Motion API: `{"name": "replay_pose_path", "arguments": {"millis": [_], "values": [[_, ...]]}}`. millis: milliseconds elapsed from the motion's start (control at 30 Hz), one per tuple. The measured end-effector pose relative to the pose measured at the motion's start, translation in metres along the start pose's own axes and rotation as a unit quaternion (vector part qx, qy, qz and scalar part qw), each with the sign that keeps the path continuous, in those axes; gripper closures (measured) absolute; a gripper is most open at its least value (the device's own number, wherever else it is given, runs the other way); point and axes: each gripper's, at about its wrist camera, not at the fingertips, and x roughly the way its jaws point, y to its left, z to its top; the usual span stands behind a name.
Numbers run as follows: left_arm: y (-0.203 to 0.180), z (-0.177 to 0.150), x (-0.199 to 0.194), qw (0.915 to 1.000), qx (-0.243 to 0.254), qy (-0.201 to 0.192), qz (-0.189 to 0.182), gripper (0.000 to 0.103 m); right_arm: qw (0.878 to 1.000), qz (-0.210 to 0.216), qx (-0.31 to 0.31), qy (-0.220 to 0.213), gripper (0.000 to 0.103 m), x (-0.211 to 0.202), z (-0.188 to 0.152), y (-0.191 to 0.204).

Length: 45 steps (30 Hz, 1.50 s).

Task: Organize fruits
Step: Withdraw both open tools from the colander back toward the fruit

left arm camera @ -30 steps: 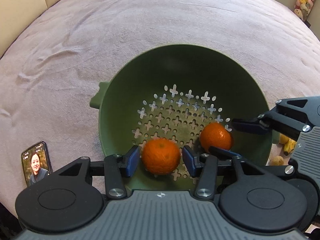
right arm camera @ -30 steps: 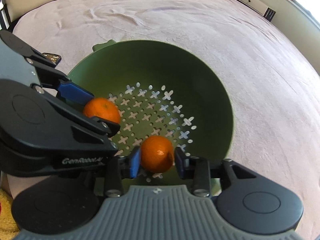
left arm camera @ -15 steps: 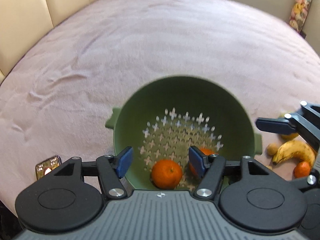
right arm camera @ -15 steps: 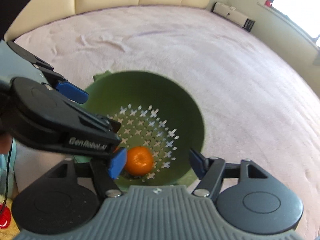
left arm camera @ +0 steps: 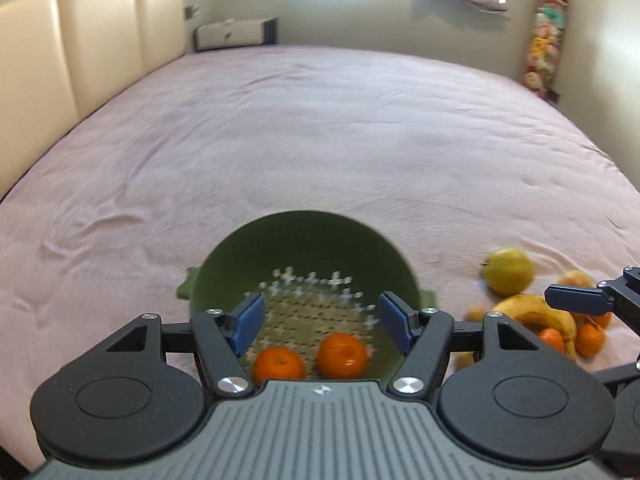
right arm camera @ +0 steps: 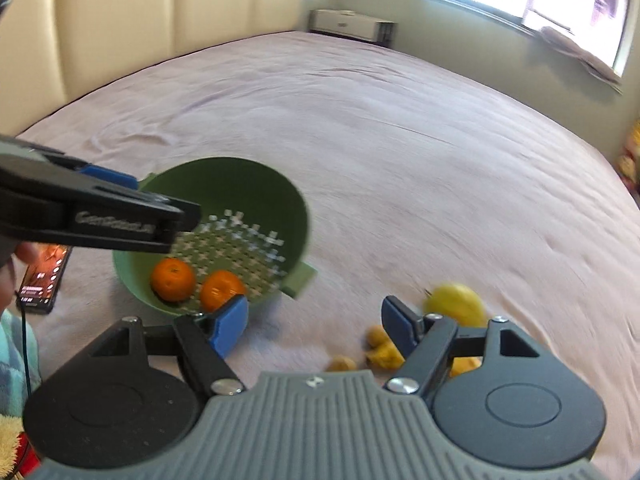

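Left gripper [left arm camera: 320, 322]: jaws spread wide and empty, hanging above the near rim of the green colander [left arm camera: 304, 248].
Right gripper [right arm camera: 314, 326]: jaws likewise spread, nothing between the blue pads [right arm camera: 230, 324]; it hangs above the pink bedspread [right arm camera: 400, 140] between the colander and the loose fruit.
Fruit in place: 2 mandarins [left arm camera: 280, 362] lie side by side on the perforated floor at about 6 o'clock in the left wrist view, close together and perhaps touching.
Fruit left out: a yellow-green apple [left arm camera: 509, 271] at about 3 o'clock of the colander, with a banana [left arm camera: 536, 314] and several small oranges [left arm camera: 592, 334] just beyond it in 1 cluster; some small tan pieces [right arm camera: 376, 346] beside them are too blurred to name.
Step in hand: judged as reaching for the next loose fruit with the empty right gripper.
How to do it well: pick 1 fruit at the cluster's edge, probably the apple, since it stands apart from the banana.
Grip: centre the jaws across its widest part and close gently; round skin tends to squirt out of an off-centre pinch.
Approach: come down from above, so neighbours are not nudged across the soft cover.
Left side: keep it away from the right gripper's way to the bowl.
Other: a phone [right arm camera: 42, 276] lies at 9 o'clock of the colander.
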Motion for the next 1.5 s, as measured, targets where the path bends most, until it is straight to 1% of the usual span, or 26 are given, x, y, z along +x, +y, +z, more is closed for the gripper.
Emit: {"name": "replay_pose_path", "arguments": {"millis": [167, 400, 467, 567, 600, 667, 733, 833, 1033, 1133, 1233, 1300, 1367, 1433, 1500], "values": [[-0.026, -0.012, -0.011, 0.9989, 0.033, -0.017, -0.028, 0.026, 0.999, -0.034, 0.039, 0.005, 0.031, -0.018, -0.024, -0.018], [-0.052, -0.038, -0.018, 0.9946, 0.054, -0.01, -0.088, 0.026, 0.994, -0.058, 0.09, 0.033, 0.031, -0.034, -0.058, -0.039], [-0.055, -0.045, -0.016, 0.9934, 0.051, 0.002, -0.102, 0.027, 0.992, -0.065, 0.098, 0.043, 0.031, -0.036, -0.068, -0.044], [-0.063, -0.056, -0.01, 0.9888, 0.045, 0.034, -0.138, 0.028, 0.99, -0.074, 0.109, 0.05, 0.031, -0.039, -0.082, -0.05], [-0.065, -0.059, -0.007, 0.9874, 0.045, 0.043, -0.145, 0.028, 0.99, -0.076, 0.11, 0.051, 0.031, -0.039, -0.085, -0.051], [-0.069, -0.068, -0.004, 0.9863, 0.049, 0.053, -0.149, 0.029, 0.989, -0.08, 0.113, 0.053, 0.031, -0.038, -0.092, -0.053], [-0.072, -0.075, -0.001, 0.9859, 0.055, 0.052, -0.149, 0.032, 0.988, -0.082, 0.118, 0.056, 0.031, -0.037, -0.097, -0.056], [-0.075, -0.079, 0.002, 0.9846, 0.06, 0.04, -0.159, 0.034, 0.986, -0.079, 0.133, 0.059, 0.031, -0.034, -0.102, -0.063], [-0.086, -0.078, 0.008, 0.9835, 0.086, 0.015, -0.158, 0.036, 0.984, -0.077, 0.151, 0.059, 0.032, -0.024, -0.106, -0.071], [-0.095, -0.075, 0.012, 0.982, 0.093, 0.005, -0.164, 0.039, 0.982, -0.079, 0.163, 0.061, 0.032, -0.019, -0.108, -0.078], [-0.108, -0.07, 0.019, 0.9783, 0.094, -0.002, -0.185, 0.041, 0.978, -0.091, 0.177, 0.058, 0.036, -0.017, -0.11, -0.092], [-0.119, -0.068, 0.024, 0.9746, 0.103, -0.01, -0.198, 0.041, 0.976, -0.101, 0.185, 0.057, 0.039, -0.016, -0.111, -0.101], [-0.132, -0.068, 0.03, 0.9707, 0.127, -0.022, -0.203, 0.041, 0.973, -0.111, 0.196, 0.056, 0.04, -0.014, -0.112, -0.111], [-0.143, -0.07, 0.037, 0.9684, 0.149, -0.019, -0.199, 0.041, 0.97, -0.119, 0.206, 0.054, 0.041, -0.011, -0.112, -0.12], [-0.149, -0.073, 0.044, 0.9665, 0.157, -0.011, -0.203, 0.041, 0.968, -0.127, 0.212, 0.051, 0.046, -0.009, -0.113, -0.128]]}}
